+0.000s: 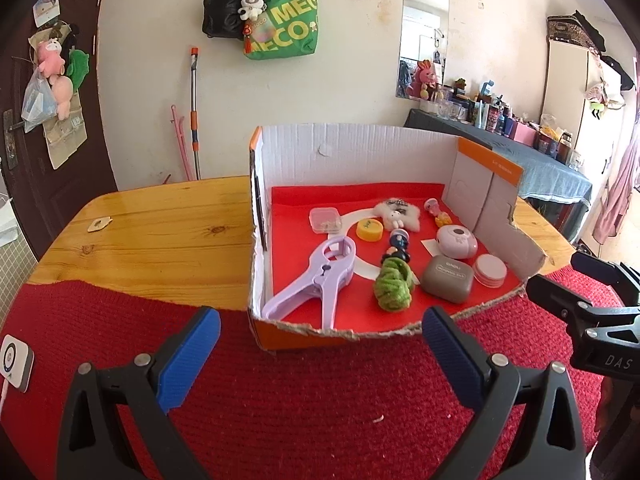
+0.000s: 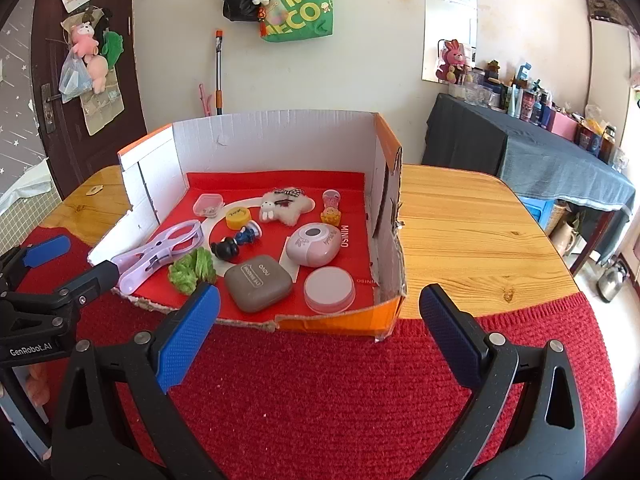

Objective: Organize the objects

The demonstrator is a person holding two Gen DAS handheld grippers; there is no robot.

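We hold the left hand-held gripper (image 1: pixel 320 356) wide apart over the red knitted mat (image 1: pixel 300 412), its blue pads (image 1: pixel 188 360) gripping nothing and touching nothing. The right hand-held gripper (image 2: pixel 320 340) stands just as wide, also empty, hanging above the same mat in front of the cardboard box (image 2: pixel 276 136).

The box sits on the wooden tabletop (image 2: pixel 472 232), its torn front edge resting on the mat. Its near wall is cut low, so we look straight in onto a red liner. Everything we have to organize lies inside it. A lilac plastic clamp (image 1: pixel 316 280) lies at the left, handles toward us. Just beside it is a green yarn ball (image 1: pixel 394 284), touching a small dark figurine (image 1: pixel 398 246) that lies on its side. Behind them sit a yellow cap (image 1: pixel 370 230) and a clear small case (image 1: pixel 325 220). A white plush toy (image 1: pixel 398 214) lies toward the back, with a small pink and yellow toy (image 1: pixel 436 212) to its right. Nearer to us are a pink oval case (image 2: pixel 314 244), a grey rounded case (image 2: pixel 258 282) and a round pale pink lid (image 2: pixel 329 290), close together near the right wall.

From the left wrist view we see the right tool at the frame's right edge, level with the box corner; from the right wrist view the left tool shows at the left edge, near the clamp's handles but outside the box.
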